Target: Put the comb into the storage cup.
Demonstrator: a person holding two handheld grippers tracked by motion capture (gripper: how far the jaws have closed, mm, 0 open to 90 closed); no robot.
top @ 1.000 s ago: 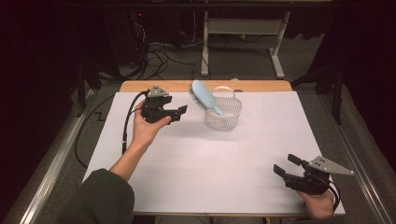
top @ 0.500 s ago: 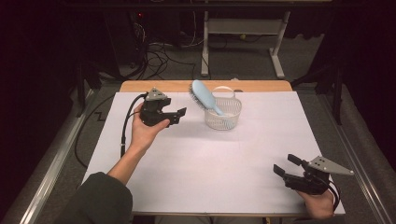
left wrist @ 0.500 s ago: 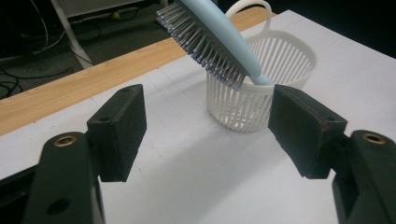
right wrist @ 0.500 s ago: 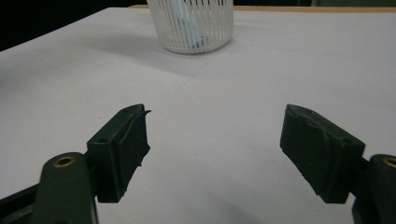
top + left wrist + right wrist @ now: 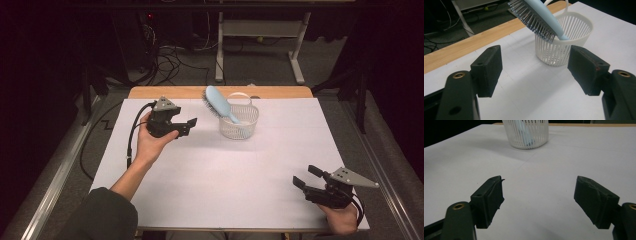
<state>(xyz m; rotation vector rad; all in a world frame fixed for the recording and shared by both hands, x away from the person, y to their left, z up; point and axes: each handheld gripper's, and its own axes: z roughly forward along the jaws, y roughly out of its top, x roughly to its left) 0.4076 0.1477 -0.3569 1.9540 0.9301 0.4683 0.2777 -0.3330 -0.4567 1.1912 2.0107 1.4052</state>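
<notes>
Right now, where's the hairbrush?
In the high view the hairbrush stands handle-down in the white basket at the table's far middle, bristle head leaning out toward the left gripper.

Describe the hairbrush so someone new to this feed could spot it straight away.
Start at the white sheet covering the table and look to its far edge, where a small white slatted basket stands. The hairbrush leans in it, handle down inside, bristled head sticking out up and left over the rim. It is the one pale blue thing there.
</notes>
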